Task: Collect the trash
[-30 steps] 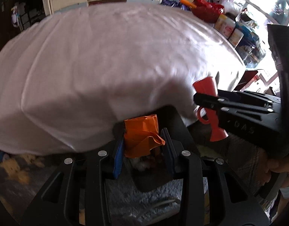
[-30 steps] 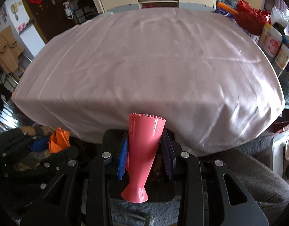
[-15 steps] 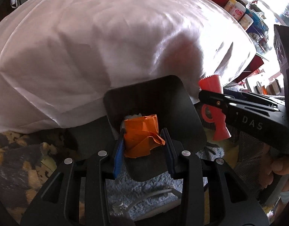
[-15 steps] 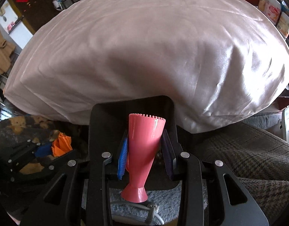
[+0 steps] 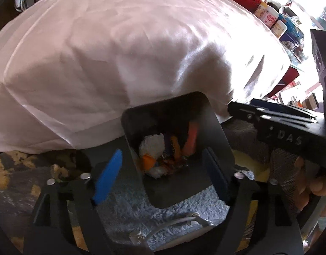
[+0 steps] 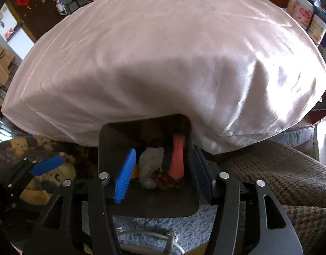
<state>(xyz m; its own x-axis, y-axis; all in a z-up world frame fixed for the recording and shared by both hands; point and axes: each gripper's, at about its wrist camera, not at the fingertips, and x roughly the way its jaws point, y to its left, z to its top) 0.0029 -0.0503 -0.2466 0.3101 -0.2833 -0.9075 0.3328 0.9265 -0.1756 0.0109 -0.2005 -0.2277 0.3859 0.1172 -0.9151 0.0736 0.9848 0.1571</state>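
Both hand-held grippers are held over a dark bin (image 5: 218, 140) standing on the floor at the edge of a cloth-covered surface (image 5: 120, 48). The left hand-held gripper (image 5: 160, 174) has its fingers spread wide with nothing between them; the right hand-held gripper (image 6: 163, 170) is likewise spread and holds nothing. Inside the bin lie a pink cone-shaped piece (image 6: 177, 157), crumpled white tissue (image 6: 151, 161) and an orange scrap (image 5: 148, 162). A white cable (image 6: 146, 233) lies on the grey-blue rug (image 6: 158, 223) below.
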